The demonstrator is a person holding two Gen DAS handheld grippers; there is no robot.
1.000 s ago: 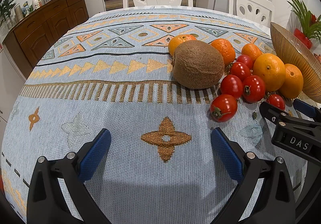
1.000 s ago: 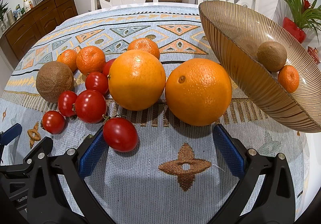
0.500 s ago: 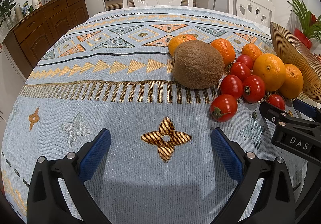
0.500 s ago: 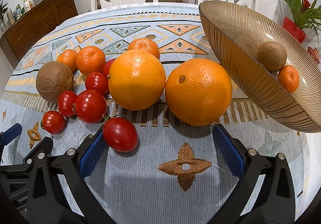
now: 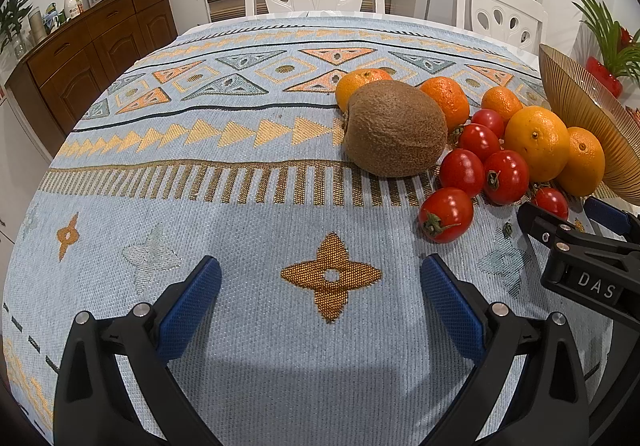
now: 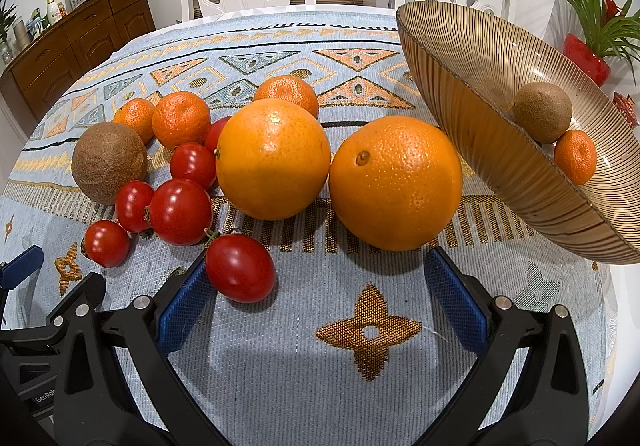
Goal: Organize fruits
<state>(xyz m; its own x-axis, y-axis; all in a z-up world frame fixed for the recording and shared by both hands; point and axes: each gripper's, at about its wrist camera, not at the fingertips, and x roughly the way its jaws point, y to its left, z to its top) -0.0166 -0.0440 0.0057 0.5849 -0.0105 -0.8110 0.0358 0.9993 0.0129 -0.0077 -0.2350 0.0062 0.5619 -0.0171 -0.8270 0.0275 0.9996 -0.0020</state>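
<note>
Right wrist view: same as a second ago, right gripper (image 6: pixel 320 298) wide open, empty, lower centre; tomato (image 6: pixel 240 268) against its left pad, oranges (image 6: pixel 394 182) mid-frame, bowl (image 6: pixel 500 150) upper right. Left gripper (image 5: pixel 320 306) likewise open, empty.

Both grippers are sitting low and level, pointing forward, side by side. The left gripper (image 5: pixel 320 302) has its blue-padded fingers (image 5: pixel 188 310) spread wide with nothing between them, and the right gripper (image 6: pixel 320 298) is spread just as wide, also empty. From the left wrist view you can see the right one poking in at the right edge, close alongside.
</note>
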